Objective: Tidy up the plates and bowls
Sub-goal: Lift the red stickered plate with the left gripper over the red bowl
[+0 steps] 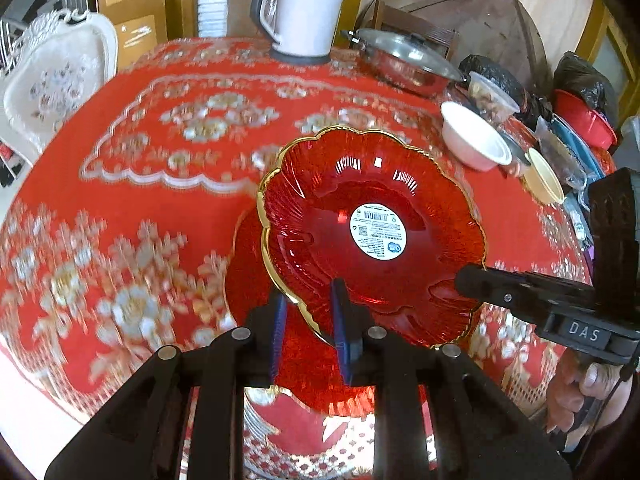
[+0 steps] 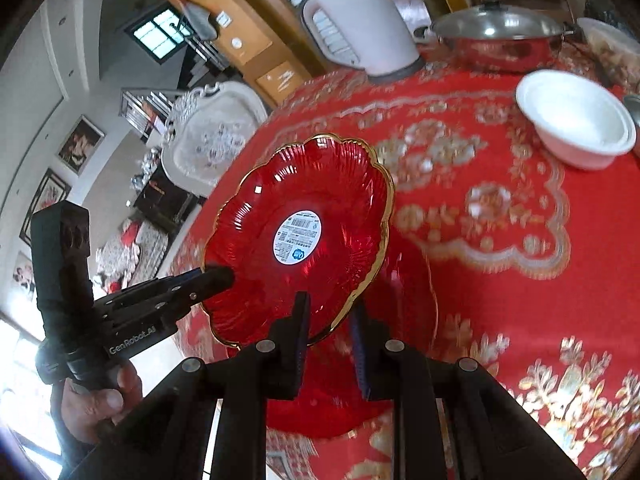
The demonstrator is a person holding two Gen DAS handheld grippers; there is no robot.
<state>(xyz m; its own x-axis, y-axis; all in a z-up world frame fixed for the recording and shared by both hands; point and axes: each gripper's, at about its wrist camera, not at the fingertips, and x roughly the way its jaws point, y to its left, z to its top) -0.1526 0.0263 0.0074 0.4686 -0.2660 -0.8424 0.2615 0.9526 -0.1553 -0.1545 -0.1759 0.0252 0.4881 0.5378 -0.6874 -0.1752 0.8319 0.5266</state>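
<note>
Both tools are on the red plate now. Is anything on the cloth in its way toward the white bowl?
Nothing visible blocks it. The red plate, clamped at its rim by the left tool and right tool, sits above bare tablecloth. Only open cloth shows between it and the white bowl; the kettle and pot stand farther back.

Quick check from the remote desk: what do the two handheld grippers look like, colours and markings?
Both are black plastic with silver rivets and blue finger pads. The left gripper reads "GenRobot.AI" on its side; the right gripper carries a "DAS" tag and a thin black cable.
</note>
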